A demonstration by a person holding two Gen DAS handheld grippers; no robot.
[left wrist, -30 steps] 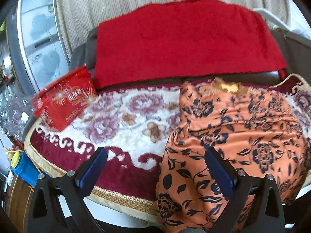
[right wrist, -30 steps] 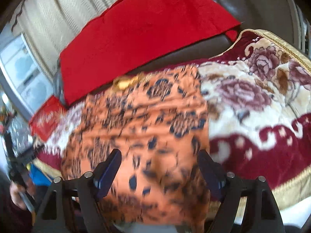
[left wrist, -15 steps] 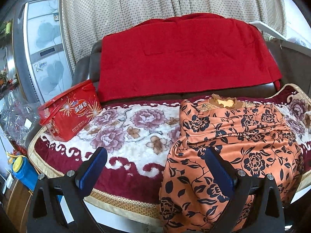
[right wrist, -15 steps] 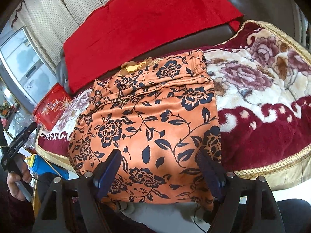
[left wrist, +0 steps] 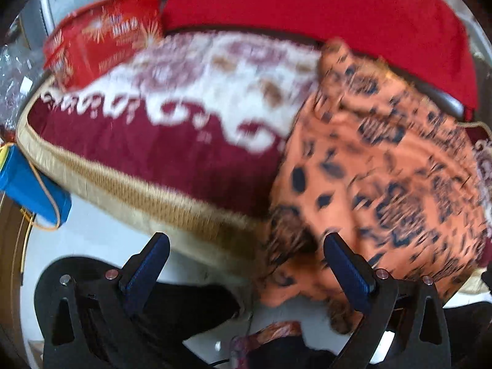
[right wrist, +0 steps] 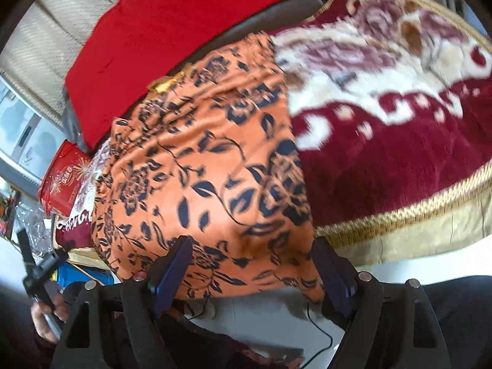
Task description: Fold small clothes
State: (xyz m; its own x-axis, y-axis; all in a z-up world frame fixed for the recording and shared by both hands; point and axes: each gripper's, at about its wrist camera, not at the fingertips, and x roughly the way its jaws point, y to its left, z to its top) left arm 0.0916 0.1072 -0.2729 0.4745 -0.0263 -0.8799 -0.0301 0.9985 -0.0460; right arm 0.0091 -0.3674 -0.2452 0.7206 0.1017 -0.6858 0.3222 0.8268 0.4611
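Note:
An orange garment with a dark flower print (left wrist: 384,166) (right wrist: 212,160) lies across the flowered blanket (left wrist: 190,98) (right wrist: 399,123), its lower part draping over the front edge. My left gripper (left wrist: 246,264) is open, low at that edge, with the hanging left corner of the garment near its right finger. My right gripper (right wrist: 252,264) is open too, its jaws wide on either side of the garment's hanging hem, with no pad pressing on the cloth. The left wrist view is blurred. A hand (right wrist: 46,319) with the left gripper's handle shows at the lower left of the right wrist view.
A red cloth (left wrist: 323,12) (right wrist: 184,30) covers the dark seat back. A red box (left wrist: 101,43) (right wrist: 61,184) stands on the blanket's left end. A blue container (left wrist: 27,184) sits beside the seat below the blanket's gold edge (left wrist: 129,196). Light floor lies under the grippers.
Both grippers have dropped and tilted downward toward the blanket's front edge and the garment's hanging hem. Jaws stay as wide as before. The garment has not moved.

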